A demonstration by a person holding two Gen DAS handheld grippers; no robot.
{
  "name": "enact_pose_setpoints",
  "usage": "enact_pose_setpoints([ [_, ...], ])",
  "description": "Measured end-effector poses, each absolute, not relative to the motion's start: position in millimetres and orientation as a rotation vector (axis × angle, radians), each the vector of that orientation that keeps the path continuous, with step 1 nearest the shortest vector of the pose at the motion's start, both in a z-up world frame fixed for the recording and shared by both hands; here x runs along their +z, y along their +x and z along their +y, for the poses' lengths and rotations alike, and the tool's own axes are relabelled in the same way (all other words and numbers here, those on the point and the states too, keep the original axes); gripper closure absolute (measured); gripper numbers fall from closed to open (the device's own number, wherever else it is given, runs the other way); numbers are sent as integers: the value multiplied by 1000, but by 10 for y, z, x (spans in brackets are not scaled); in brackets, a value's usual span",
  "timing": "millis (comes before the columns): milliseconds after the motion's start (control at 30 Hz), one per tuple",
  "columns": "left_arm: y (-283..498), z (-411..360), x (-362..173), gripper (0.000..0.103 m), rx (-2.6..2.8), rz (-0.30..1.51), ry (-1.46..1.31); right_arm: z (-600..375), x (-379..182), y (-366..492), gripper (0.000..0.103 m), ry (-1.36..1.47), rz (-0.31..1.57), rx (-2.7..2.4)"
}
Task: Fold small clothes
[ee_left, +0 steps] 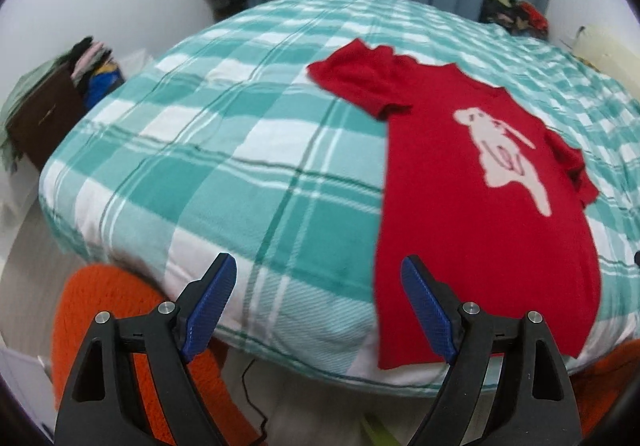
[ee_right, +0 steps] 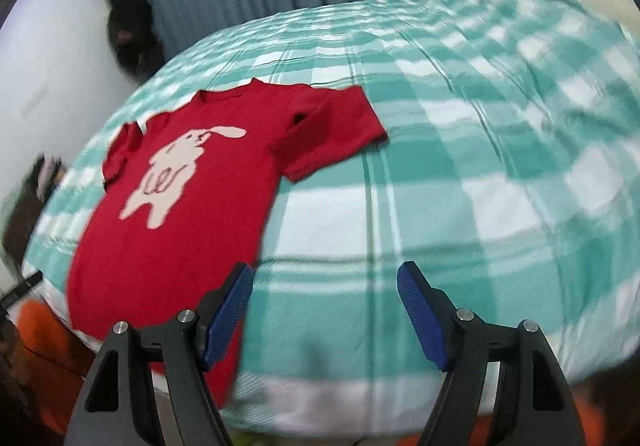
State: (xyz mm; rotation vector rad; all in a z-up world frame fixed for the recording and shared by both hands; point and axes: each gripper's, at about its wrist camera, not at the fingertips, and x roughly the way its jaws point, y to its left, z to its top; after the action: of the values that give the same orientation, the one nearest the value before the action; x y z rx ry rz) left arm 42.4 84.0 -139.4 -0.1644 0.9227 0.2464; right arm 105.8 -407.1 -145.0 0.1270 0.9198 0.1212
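Red shirt (ee_left: 472, 182) lies flat, print up, on the teal plaid bed (ee_left: 224, 150). Left claw (ee_left: 320, 302) and right claw (ee_right: 325, 306) hover tilted downward, jaws apart and empty, apparently near its hem.
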Motion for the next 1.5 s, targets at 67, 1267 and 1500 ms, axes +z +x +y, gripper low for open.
enact_pose_setpoints([
  [67,434,874,-1422,17,261,932,-176,-3974,-1459,1247,29,52,922,188],
  [1267,508,954,-1634,17,345,999,-142,-3449,-1832,2394,30,71,913,271],
  [1500,516,1009,-1645,17,356,1011,-162,-3904,-1828,2579,98,136,933,196],
])
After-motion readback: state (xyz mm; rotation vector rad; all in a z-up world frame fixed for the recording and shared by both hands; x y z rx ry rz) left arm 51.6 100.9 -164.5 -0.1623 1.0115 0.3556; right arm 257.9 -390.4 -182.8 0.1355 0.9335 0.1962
